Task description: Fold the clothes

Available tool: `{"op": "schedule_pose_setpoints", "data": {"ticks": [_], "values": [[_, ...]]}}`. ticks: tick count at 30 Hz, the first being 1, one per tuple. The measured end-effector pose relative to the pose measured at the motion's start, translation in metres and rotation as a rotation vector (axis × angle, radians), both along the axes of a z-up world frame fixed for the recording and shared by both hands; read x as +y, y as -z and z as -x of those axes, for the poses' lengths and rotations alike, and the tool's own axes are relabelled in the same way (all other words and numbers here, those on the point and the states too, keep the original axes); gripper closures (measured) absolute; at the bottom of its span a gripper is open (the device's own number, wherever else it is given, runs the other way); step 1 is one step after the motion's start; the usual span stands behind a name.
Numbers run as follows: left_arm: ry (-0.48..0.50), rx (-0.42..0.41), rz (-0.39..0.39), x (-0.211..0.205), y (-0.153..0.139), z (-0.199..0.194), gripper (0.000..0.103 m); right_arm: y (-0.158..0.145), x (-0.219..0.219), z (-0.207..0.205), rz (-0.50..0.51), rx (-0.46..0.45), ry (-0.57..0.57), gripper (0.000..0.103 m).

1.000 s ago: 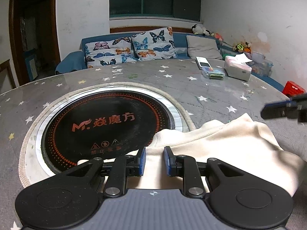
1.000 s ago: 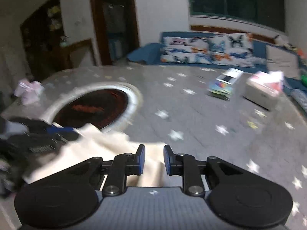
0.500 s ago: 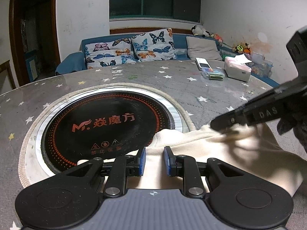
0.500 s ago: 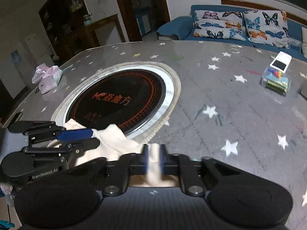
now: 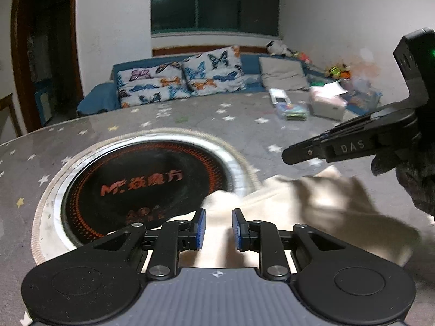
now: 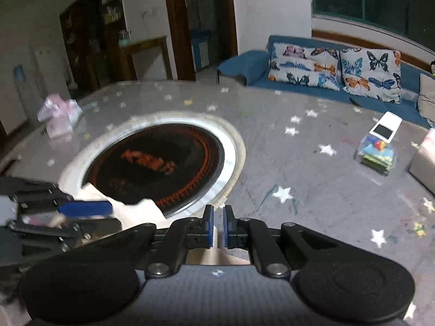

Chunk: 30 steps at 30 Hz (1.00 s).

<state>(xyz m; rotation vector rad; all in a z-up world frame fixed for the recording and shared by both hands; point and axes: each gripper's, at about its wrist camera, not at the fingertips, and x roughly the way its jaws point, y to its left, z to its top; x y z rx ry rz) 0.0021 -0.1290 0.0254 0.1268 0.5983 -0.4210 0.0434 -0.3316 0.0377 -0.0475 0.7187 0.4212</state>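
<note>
Right gripper (image 6: 216, 226) has lifted, nearly closed; left gripper (image 5: 217, 229) spread over blurred garment (image 5: 312, 203).

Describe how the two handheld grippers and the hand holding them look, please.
Both grippers, left gripper and right gripper, are black with round pivot discs, silver bolts, blue-padded fingers and a ribbed grey body. The right one bears white "DAS" lettering and a green light. A dark knitted glove covers the hand.

A lived-in home living room at night: a blue sofa (image 6: 274, 73) with butterfly-print cushions (image 6: 369, 73) runs under a dark window (image 5: 214, 2), soft toys (image 5: 288, 50) sit in the corner, and a star-patterned round table (image 6: 312, 179) holds a built-in induction hob (image 5: 146, 187) and a tissue box (image 5: 327, 103).
</note>
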Motion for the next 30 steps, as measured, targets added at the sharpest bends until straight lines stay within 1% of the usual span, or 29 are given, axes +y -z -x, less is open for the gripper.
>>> {"op": "schedule_pose_setpoints", "data": {"ticks": [4, 7, 11, 13, 15, 17, 21, 24, 27, 30], "values": [[0.062, -0.003, 0.032, -0.010, -0.005, 0.010, 0.079, -0.009, -0.001, 0.027, 0.013, -0.006, -0.027, 0.097], [0.078, 0.006, 0.026, -0.020, 0.000, 0.007, 0.079, -0.003, 0.003, 0.043, 0.033, -0.010, -0.044, 0.097], [0.078, 0.022, 0.019, -0.027, 0.008, 0.000, 0.079, 0.016, 0.001, 0.037, 0.033, 0.027, 0.002, 0.097], [0.068, 0.032, 0.016, -0.027, 0.012, -0.004, 0.078, 0.024, -0.002, 0.033, 0.031, 0.025, 0.002, 0.098], [0.063, 0.038, 0.018, -0.025, 0.012, -0.006, 0.078, 0.022, -0.007, 0.034, 0.021, 0.022, 0.011, 0.098], [0.065, 0.034, 0.020, -0.024, 0.009, -0.004, 0.079, 0.013, -0.014, 0.041, 0.021, 0.007, 0.025, 0.097], [0.107, -0.003, 0.015, -0.022, -0.001, 0.017, 0.079, -0.005, -0.024, 0.067, 0.038, -0.007, 0.014, 0.097], [0.149, -0.035, 0.008, -0.022, -0.008, 0.036, 0.079, -0.012, -0.022, 0.093, 0.042, -0.002, -0.015, 0.097], [0.184, -0.043, 0.013, -0.021, -0.011, 0.053, 0.079, -0.013, -0.016, 0.115, 0.034, -0.002, -0.041, 0.097], [0.208, -0.034, 0.028, -0.018, -0.010, 0.066, 0.079, -0.001, -0.012, 0.125, 0.032, 0.016, -0.022, 0.097]]}}
